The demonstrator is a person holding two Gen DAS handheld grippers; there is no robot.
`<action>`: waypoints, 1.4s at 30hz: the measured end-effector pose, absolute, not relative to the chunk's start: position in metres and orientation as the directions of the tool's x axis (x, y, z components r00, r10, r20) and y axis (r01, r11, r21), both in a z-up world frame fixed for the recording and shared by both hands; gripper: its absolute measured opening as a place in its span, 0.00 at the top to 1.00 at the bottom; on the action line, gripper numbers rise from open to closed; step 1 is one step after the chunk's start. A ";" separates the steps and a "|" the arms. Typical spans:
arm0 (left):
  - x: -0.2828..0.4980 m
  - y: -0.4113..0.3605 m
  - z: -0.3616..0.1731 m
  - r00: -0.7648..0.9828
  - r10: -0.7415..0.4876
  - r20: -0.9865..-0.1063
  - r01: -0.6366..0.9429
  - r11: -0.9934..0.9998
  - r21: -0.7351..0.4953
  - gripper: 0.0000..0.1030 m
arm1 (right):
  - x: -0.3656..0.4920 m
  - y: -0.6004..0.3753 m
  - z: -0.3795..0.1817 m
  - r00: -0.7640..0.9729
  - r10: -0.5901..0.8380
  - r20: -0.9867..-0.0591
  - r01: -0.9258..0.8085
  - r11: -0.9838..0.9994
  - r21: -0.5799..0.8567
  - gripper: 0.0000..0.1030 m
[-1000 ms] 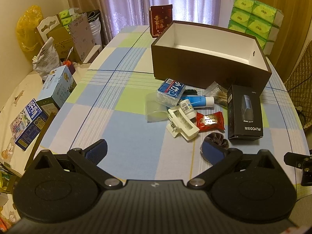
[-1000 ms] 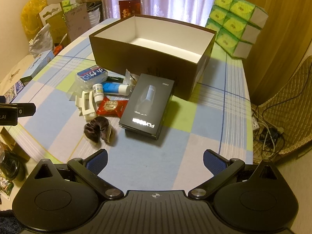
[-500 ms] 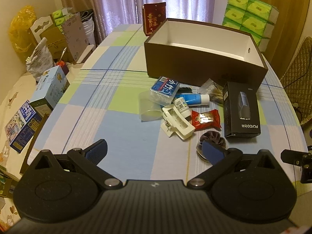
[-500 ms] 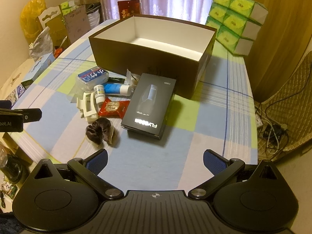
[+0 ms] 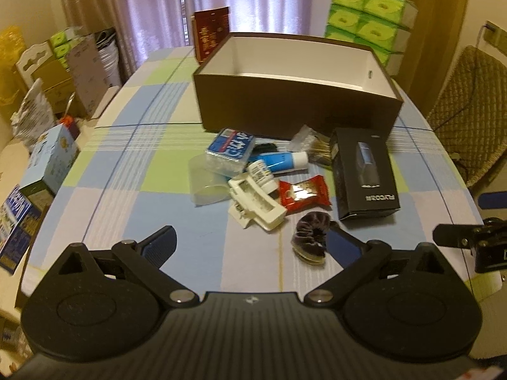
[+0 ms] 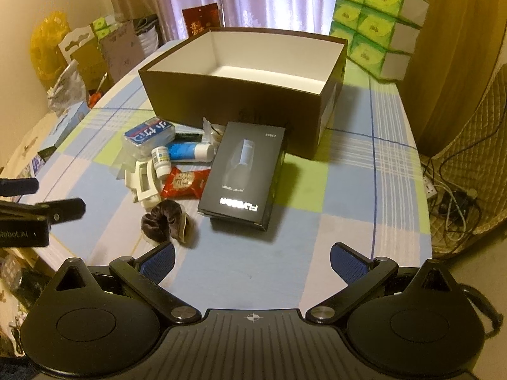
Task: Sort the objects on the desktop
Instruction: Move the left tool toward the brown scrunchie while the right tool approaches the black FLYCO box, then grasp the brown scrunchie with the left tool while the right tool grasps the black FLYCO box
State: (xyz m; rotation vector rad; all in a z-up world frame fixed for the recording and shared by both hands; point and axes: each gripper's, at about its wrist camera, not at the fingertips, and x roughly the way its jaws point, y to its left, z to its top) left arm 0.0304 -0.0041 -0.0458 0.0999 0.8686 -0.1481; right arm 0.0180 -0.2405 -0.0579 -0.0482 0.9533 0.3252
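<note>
Both grippers' fingers (image 5: 160, 243) (image 6: 347, 261) wide apart above table; black box (image 6: 242, 171) labelled FLYCO

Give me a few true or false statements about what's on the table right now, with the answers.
1. The brown box has nothing visible inside. True.
2. The left gripper is shut on the dark scrunchie. False: its fingers are spread wide and hold nothing; the scrunchie lies on the tablecloth.
3. The black carton lies flat in front of the brown box. True.
4. The red snack packet is inside the brown box. False: it lies on the tablecloth between the white clip and the black carton.
5. The right gripper is open and empty. True.
</note>
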 end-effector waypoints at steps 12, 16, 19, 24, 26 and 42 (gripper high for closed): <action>0.047 -0.027 -0.080 0.594 -0.213 -0.776 0.331 0.944 -0.006 0.25 | 0.024 -0.254 -0.069 0.568 0.240 -0.787 -0.244 0.963 0.118 0.02; 0.053 -0.038 -0.094 0.564 -0.237 -0.791 0.365 0.931 -0.019 0.26 | 0.027 -0.261 -0.076 0.557 0.220 -0.801 -0.216 0.970 0.117 0.02; 0.057 -0.044 -0.103 0.541 -0.242 -0.806 0.375 0.927 -0.027 0.26 | 0.029 -0.267 -0.079 0.553 0.213 -0.805 -0.198 0.973 0.121 0.02; 0.066 -0.054 -0.116 0.519 -0.236 -0.822 0.388 0.922 -0.020 0.26 | 0.035 -0.274 -0.083 0.547 0.198 -0.814 -0.176 0.977 0.120 0.02; 0.069 -0.057 -0.120 0.512 -0.236 -0.826 0.392 0.920 -0.020 0.26 | 0.037 -0.277 -0.085 0.542 0.194 -0.818 -0.168 0.978 0.121 0.02; 0.101 -0.070 -0.150 0.459 -0.247 -0.853 0.373 0.925 -0.068 0.57 | 0.049 -0.297 -0.096 0.512 0.174 -0.841 -0.124 0.984 0.128 0.02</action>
